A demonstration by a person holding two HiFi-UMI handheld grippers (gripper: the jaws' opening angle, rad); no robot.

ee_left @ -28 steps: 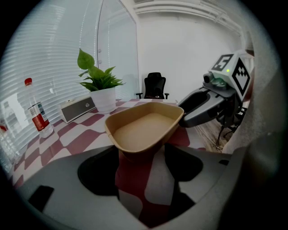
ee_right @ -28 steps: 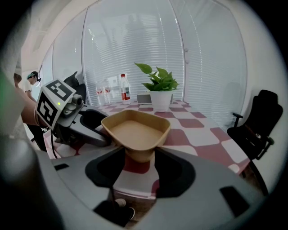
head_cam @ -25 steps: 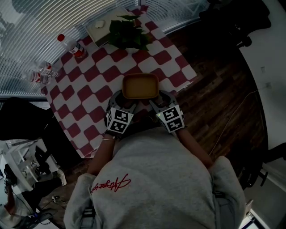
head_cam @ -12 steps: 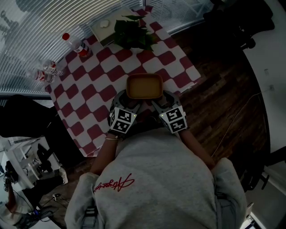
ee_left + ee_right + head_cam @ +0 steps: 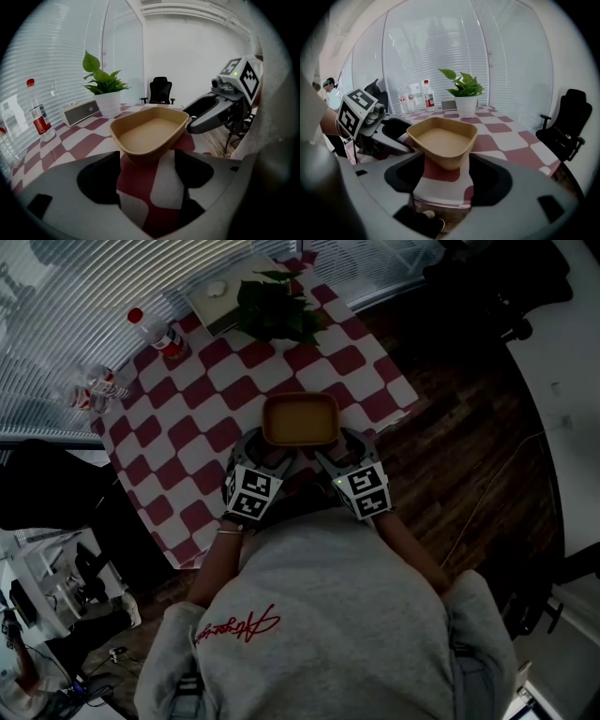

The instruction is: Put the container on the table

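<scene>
The tan, empty container (image 5: 300, 420) rests on the red-and-white checked table (image 5: 187, 446), close to its near edge. My left gripper (image 5: 266, 452) is at the container's near left corner and my right gripper (image 5: 334, 450) at its near right corner. Both have just been opening their jaws. In the left gripper view the container (image 5: 150, 133) sits just beyond the spread jaws of the left gripper (image 5: 147, 164), untouched by the pads. In the right gripper view the container (image 5: 442, 140) likewise lies past the open right gripper (image 5: 445, 165).
At the table's far end stand a potted plant (image 5: 272, 306), a white box (image 5: 217, 298), a red-capped bottle (image 5: 155, 332) and clear bottles (image 5: 94, 385). Dark wooden floor (image 5: 450, 427) lies right of the table. A black office chair (image 5: 569, 122) stands beyond.
Both grippers' jaws have spread wider and let go of the container's near corners. The container stays put on the table; the hands have hardly shifted.
</scene>
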